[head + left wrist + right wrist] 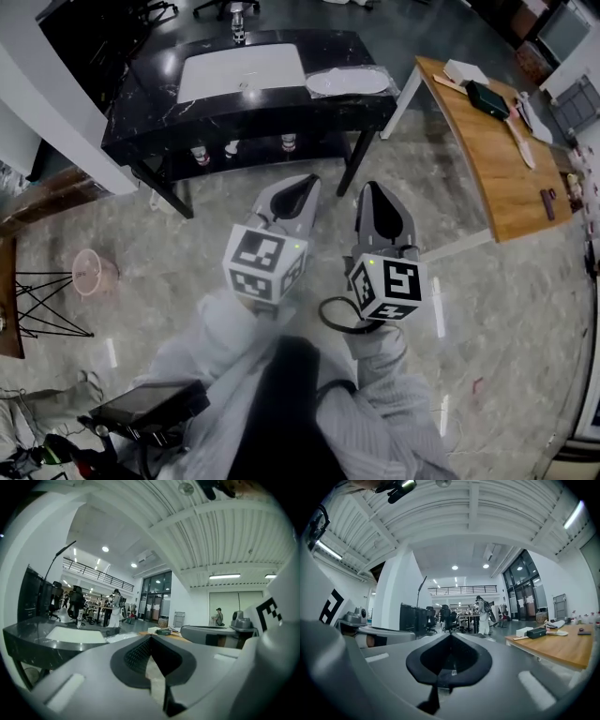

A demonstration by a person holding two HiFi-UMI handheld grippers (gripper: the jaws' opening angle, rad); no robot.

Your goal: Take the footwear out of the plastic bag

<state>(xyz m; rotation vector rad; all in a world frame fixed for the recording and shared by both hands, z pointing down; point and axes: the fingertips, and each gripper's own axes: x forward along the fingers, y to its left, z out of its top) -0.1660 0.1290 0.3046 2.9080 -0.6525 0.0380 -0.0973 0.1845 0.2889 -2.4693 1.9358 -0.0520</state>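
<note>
Closest to me, from the head view, two grey sleeves hold the tools side by side above the grey floor (187, 244), both pointing level toward the desks. The left tool (298, 187) has its jaws pressed together with nothing between them. The right tool (377, 192) is closed in the same way and is also empty. Only the gripper views show this clearly, because each looks along its own dark pads, which meet at the tip. Each of these views also catches the other tool at its side.

Just beyond the tool tips stands a black desk (150, 103). A white sheet (242, 70) lies on its middle, and the plastic bag (349, 82) lies at its right end, well apart from both tools. A pale flat thing (343, 82) shows inside the bag; I cannot tell whether it is the footwear. In the left gripper view the bag is only a crumpled edge, and the right gripper view does not show it.

To the right, a wooden desk (478, 159) carries a dark box (487, 99).

Farther away, only the gripper views show the hall, with office chairs (445, 618), a standing person (482, 613) and glass doors (157, 599).
</note>
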